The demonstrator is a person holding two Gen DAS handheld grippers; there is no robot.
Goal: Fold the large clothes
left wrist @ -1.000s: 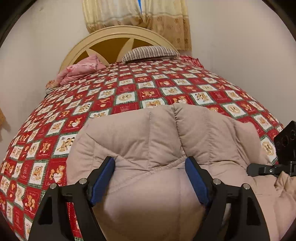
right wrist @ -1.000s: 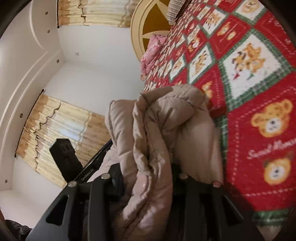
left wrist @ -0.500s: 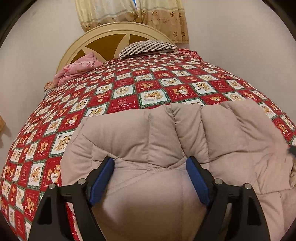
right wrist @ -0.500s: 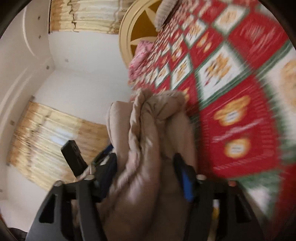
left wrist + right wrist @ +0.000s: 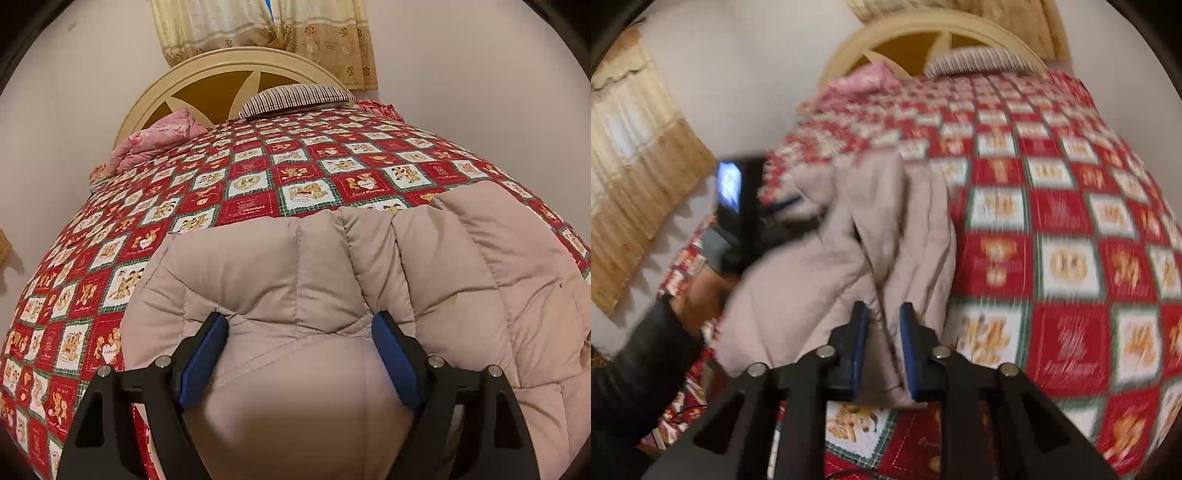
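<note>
Place: a bedroom in a home. What I see around me that shows it: one bed [image 5: 207,258] spread with a red and white patchwork quilt [image 5: 332,173] printed with teddy bears; a rounded cream headboard [image 5: 225,70] against a plain pale wall [image 5: 66,96]; a striped pillow [image 5: 295,98] at the head; a pink flowered blanket [image 5: 155,142] bundled beside it; yellowish patterned curtains [image 5: 266,26] hanging behind the headboard, and more curtains [image 5: 639,177] on the side wall.

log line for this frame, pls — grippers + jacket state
phase: folding | left gripper: wide around bulky fold of beige puffer jacket | right gripper: closing on thin jacket edge, lifted | surface: red patchwork bedspread
</note>
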